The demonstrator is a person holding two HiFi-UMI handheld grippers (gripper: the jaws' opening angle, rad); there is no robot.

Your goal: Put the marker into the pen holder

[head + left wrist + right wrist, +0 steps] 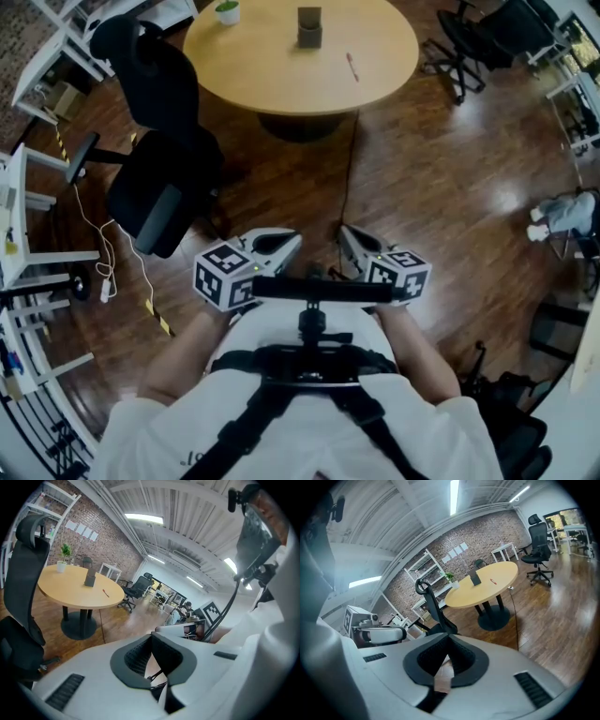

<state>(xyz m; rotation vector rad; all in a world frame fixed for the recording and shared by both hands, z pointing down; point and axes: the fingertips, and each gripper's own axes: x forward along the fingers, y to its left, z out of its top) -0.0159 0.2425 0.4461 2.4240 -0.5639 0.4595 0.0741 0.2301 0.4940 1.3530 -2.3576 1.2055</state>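
Close at my chest: left gripper (289,240) and right gripper (349,234), white shells with ribbed black pads, jaws pressed together, holding nothing. Marker (352,67), slim and reddish, lies flat on the round pale-wood counter (253,66), right of the dark boxy pen holder (309,27), apart.

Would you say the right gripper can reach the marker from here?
Probably not yet: the marker lies on the table, a stretch of floor beyond the right gripper; nothing blocks the walk.
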